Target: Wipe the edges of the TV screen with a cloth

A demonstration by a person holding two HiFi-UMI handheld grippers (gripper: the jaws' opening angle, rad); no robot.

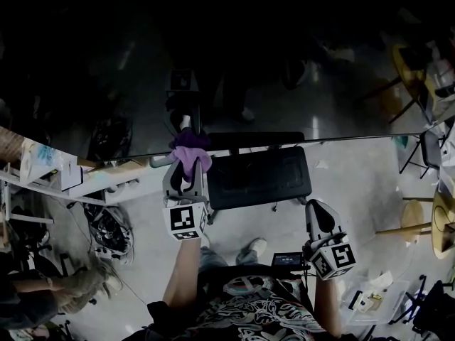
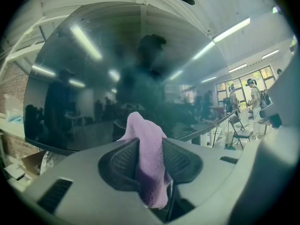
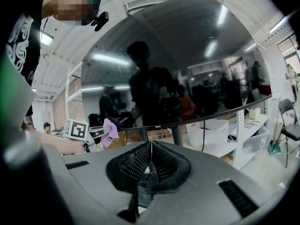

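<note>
The dark TV screen fills the upper head view; its bottom edge runs across the middle. My left gripper is shut on a purple cloth, and the cloth's tip lies at the screen's bottom edge, left of the stand. The pinched cloth stands up between the pads in the left gripper view, in front of the glass. My right gripper hangs lower right, away from the screen, shut with nothing in it. From the right gripper view I see the screen and the cloth.
A black stand base sits under the screen. Shelving with clutter stands at the left. Round stools and a chair stand at the right. A white bin rests on a shelf behind the screen. People stand in the background.
</note>
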